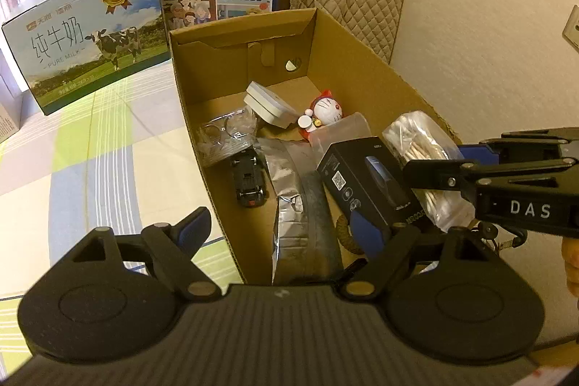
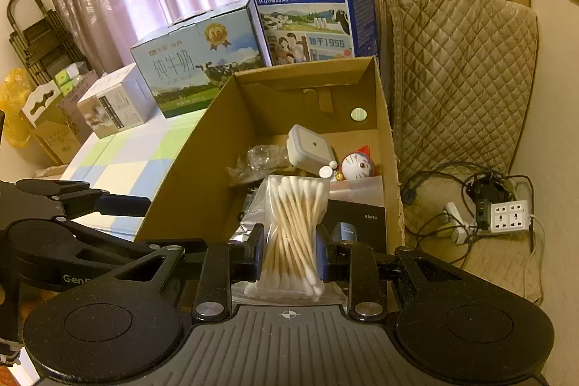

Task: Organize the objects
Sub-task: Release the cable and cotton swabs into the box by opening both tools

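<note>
The clear bag of swabs (image 2: 291,234), wooden sticks with white tips, sits pinched in the right gripper (image 2: 289,257) over the cardboard box (image 2: 188,183). The left gripper (image 1: 286,234) gapes wide, empty. Behind, glossy milk cartons (image 2: 311,6) read "PURE MILK" and "1956".

In the cardboard box (image 1: 362,60), the toy car (image 1: 249,181) lies left of the foil pouch (image 1: 289,205).
</note>
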`<move>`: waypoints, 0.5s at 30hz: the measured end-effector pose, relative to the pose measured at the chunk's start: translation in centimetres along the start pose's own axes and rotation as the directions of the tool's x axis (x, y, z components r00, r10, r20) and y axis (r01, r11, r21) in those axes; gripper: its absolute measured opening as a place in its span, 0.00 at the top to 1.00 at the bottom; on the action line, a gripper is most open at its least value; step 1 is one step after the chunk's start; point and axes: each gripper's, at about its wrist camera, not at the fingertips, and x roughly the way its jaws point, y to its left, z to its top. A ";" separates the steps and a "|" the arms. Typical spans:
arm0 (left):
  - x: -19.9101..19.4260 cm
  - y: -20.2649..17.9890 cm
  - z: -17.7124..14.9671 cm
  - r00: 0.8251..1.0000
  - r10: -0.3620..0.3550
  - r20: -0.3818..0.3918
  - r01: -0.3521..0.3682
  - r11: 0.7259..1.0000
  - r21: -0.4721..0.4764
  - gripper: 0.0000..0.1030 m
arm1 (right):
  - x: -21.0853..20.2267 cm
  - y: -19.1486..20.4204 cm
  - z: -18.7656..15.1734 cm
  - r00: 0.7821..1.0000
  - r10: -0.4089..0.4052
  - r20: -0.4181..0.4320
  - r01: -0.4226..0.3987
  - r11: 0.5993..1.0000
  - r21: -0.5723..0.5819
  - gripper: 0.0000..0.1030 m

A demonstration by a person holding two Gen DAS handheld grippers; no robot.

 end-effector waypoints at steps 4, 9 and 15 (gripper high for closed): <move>-0.2 0.3 0.2 1.000 0.000 0.012 0.000 1.000 -0.009 0.21 | 0.0 0.0 0.0 1.000 0.000 0.000 0.000 1.000 -0.001 0.76; -0.5 0.8 0.6 1.000 0.009 0.025 -0.008 1.000 -0.028 0.20 | 0.4 0.1 0.1 1.000 0.001 -0.004 -0.001 1.000 -0.002 0.76; -0.9 1.7 1.2 0.999 0.023 0.044 -0.020 0.998 -0.056 0.18 | 1.1 0.3 0.4 1.000 0.009 -0.011 -0.009 1.000 -0.007 0.76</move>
